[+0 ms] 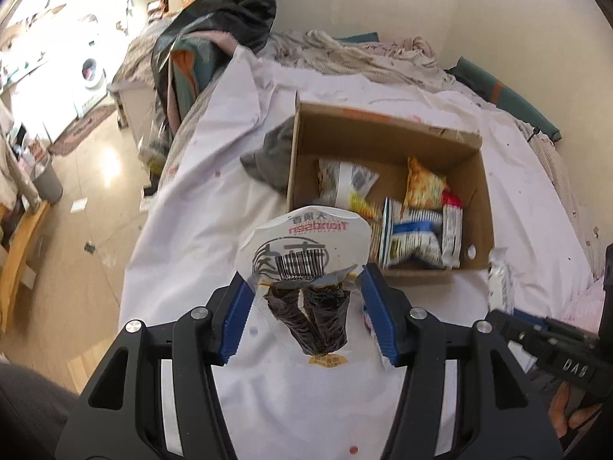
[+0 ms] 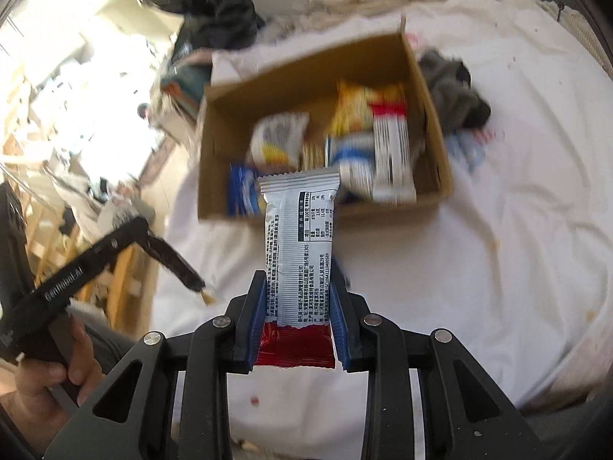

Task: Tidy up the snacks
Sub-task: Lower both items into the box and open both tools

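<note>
On a bed covered with a white sheet (image 1: 214, 207) stands an open cardboard box (image 1: 484, 195), and several snack packets lie inside it: a yellow packet (image 1: 423, 186) leaning near the far wall, a white and grey packet (image 1: 343, 180) to its left, a blue and white packet (image 1: 412, 237) at the front and a narrow white packet with a red end (image 1: 452, 226) beside it. Just outside the left wall of the box a grey cloth (image 1: 268, 157) lies crumpled on the sheet. The left gripper (image 1: 304, 287) is closed on a clear packet with dark food inside (image 1: 310, 268); its two blue pads press the packet from both sides, the white barcode end points up toward the box, and the dark end hangs down between the fingers. The packet is in the air above the sheet, in front of the box. The right gripper (image 2: 297, 287) is closed on a long white bar wrapper with a red end (image 2: 299, 245); the pads hold it at its sides near the red end, and its white printed end stands up in front of the near wall of the box. In the right wrist view the box and its contents look blurred. A bare hand (image 2: 42, 379) holds the handle of the left gripper at the lower left of that view. At the left of the bed the floor (image 1: 95, 176) is lit by bright daylight.
</note>
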Motion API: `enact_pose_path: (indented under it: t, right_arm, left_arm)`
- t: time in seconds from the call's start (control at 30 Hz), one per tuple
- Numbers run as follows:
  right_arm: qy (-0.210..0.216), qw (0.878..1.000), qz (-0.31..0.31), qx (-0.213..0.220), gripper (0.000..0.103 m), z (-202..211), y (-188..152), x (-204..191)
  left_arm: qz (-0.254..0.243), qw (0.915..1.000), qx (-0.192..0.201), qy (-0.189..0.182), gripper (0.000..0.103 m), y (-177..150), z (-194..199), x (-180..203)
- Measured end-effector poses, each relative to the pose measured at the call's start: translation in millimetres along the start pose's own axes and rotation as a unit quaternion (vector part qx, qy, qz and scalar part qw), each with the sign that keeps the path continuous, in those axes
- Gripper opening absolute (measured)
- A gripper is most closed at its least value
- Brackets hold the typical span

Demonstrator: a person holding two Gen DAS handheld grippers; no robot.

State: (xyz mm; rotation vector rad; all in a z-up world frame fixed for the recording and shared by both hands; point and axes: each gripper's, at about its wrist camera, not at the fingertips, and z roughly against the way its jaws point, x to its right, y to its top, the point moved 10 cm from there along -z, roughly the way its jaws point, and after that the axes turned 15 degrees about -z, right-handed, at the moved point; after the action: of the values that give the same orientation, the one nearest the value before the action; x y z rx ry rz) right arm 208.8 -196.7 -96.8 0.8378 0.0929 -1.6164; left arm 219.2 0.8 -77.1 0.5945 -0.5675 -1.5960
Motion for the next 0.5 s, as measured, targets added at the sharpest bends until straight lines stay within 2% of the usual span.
enact_pose_path:
  t: [0.1, 0.37, 0.5]
  right_arm:
    - [0.003, 1.0, 0.004, 0.021, 0.032, -0.5, 18.7, -9.4]
    - [-0.002, 0.999, -0.001, 0.04, 0.032, -19.2, 67.1, -7.1]
    - [-0.005, 0.999, 0.005, 0.044, 0.032, -32.1, 86.0, -10.6]
  left_arm:
    - [-0.015, 0.9998, 0.015, 0.004, 0.052, 22.3, 0.4, -3.2]
    - [-0.056, 0.9969, 0.055, 0.005, 0.053, 81.9, -6.2, -1.0]
    - [-0.06, 0.9971, 0.047, -0.003, 0.053, 97.6, -23.7, 1.3]
